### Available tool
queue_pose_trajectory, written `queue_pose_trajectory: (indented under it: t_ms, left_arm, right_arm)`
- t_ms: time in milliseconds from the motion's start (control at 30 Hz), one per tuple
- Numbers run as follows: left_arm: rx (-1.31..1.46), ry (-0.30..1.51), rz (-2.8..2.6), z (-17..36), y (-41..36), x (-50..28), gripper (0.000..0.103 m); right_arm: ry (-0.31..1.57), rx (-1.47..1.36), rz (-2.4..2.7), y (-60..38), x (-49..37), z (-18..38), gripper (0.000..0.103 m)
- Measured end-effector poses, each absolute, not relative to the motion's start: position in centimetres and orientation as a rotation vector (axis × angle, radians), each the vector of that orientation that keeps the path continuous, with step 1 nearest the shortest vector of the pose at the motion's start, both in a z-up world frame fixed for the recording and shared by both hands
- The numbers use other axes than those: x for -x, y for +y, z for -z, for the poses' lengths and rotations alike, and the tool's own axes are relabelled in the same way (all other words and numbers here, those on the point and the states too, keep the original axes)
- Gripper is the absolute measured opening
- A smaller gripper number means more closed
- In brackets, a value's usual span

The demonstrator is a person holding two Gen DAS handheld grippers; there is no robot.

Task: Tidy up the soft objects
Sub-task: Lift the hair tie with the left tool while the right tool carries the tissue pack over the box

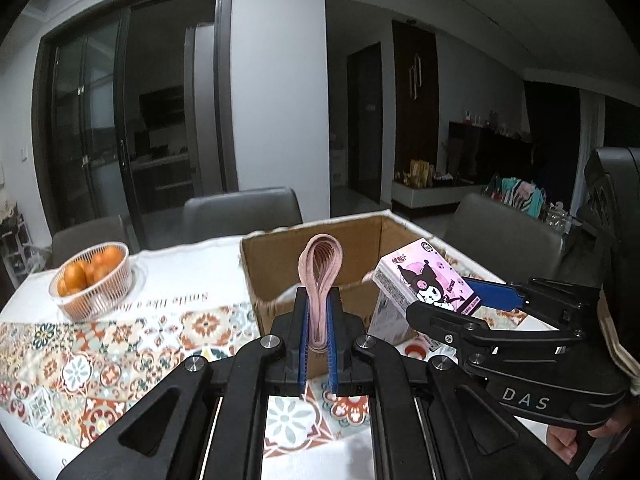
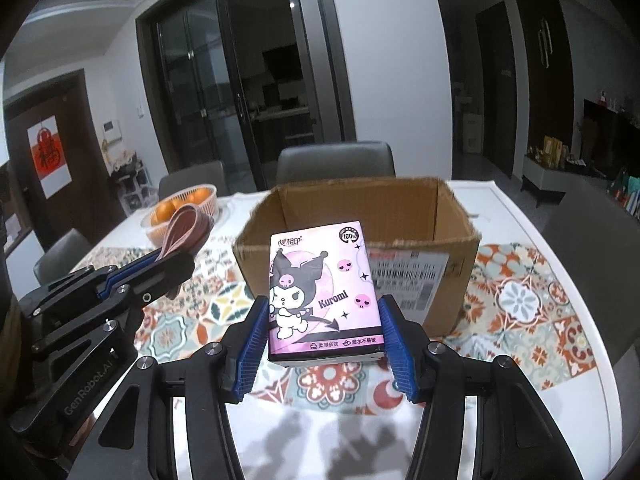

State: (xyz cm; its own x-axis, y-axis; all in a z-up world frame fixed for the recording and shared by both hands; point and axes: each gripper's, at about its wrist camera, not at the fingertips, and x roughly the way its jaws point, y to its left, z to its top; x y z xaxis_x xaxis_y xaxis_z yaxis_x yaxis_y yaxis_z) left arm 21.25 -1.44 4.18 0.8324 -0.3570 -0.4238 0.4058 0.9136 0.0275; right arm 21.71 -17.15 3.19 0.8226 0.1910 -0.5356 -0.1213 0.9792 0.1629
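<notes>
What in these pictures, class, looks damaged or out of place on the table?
The cardboard box has a ragged top rim with its flaps torn off. The basket of oranges sits upright; nothing is spilled.

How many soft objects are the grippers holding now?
2. The left gripper holds a folded pink cloth; the right gripper holds a Kuromi tissue pack. The cardboard box may hide more.

The tissue pack (image 2: pixel 324 292) is pink with a black-and-white Kuromi cartoon and small pink skulls. The folded cloth (image 1: pixel 320 276) is dusty pink. Both grippers are black with blue ribbed pads (image 2: pixel 252 348). The cardboard box (image 2: pixel 424 248) is plain brown. The tablecloth (image 2: pixel 520 300) shows orange, teal and white tile motifs. The oranges (image 1: pixel 86 268) sit in a white basket (image 1: pixel 96 300).
</notes>
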Motion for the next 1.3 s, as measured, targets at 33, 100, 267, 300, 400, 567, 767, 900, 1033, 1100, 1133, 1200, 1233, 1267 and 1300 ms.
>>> queue_pose_trajectory:
  t_ms: [33,100,267,300,400,567,767,900,1033,1100,1133,1200,1233,1267,1300]
  left_arm:
    - [-0.12,0.417,0.405,-4.4,-1.5,-21.2,0.009]
    - [-0.121,0.398,0.406,-5.0,-1.6,-21.3,0.009]
    - [-0.111,0.361,0.411,-6.1,-1.7,-21.8,0.009]
    - [-0.11,0.353,0.412,-6.3,-1.8,-22.0,0.009]
    - [-0.108,0.34,0.414,-6.8,-1.9,-22.3,0.009]
    - [-0.105,0.323,0.414,-7.2,-2.1,-23.0,0.009]
    - [-0.104,0.319,0.41,-7.2,-2.4,-24.6,0.009]
    - [-0.107,0.321,0.405,-7.0,-2.9,-25.4,0.009]
    - [-0.111,0.329,0.403,-6.7,-3.3,-26.8,0.009]
    - [-0.112,0.335,0.399,-6.5,-3.6,-27.5,0.009]
    - [-0.112,0.338,0.398,-6.4,-3.7,-27.9,0.009]
    - [-0.113,0.345,0.397,-6.2,-4.2,-28.5,0.009]
    - [-0.113,0.349,0.397,-6.1,-4.3,-28.9,0.009]
    - [-0.114,0.354,0.398,-5.9,-4.5,-29.2,0.009]
    - [-0.115,0.36,0.398,-5.7,-4.6,-29.6,0.009]
  right_arm:
    - [0.573,-0.122,-0.165,-17.1,-21.6,-3.5,0.056]
    - [0.555,-0.121,-0.161,-17.2,-21.5,-4.1,0.056]
    - [0.506,-0.119,-0.151,-17.4,-21.3,-5.5,0.056]
    - [0.495,-0.117,-0.151,-17.4,-21.3,-5.9,0.056]
    - [0.472,-0.116,-0.146,-17.6,-21.4,-6.6,0.056]
    - [0.44,-0.116,-0.137,-17.8,-21.6,-7.3,0.056]
    - [0.41,-0.104,-0.129,-18.0,-22.4,-8.0,0.056]
    - [0.396,-0.094,-0.123,-18.2,-23.5,-8.3,0.056]
    - [0.393,-0.09,-0.119,-18.6,-24.8,-8.3,0.056]
    - [0.397,-0.088,-0.12,-18.7,-25.4,-8.1,0.056]
    - [0.4,-0.088,-0.12,-18.9,-25.7,-8.0,0.056]
    - [0.408,-0.089,-0.12,-19.1,-26.4,-7.8,0.056]
    - [0.413,-0.091,-0.122,-19.2,-26.8,-7.6,0.056]
    - [0.418,-0.093,-0.122,-19.2,-27.1,-7.5,0.056]
    - [0.423,-0.095,-0.122,-19.2,-27.3,-7.3,0.056]
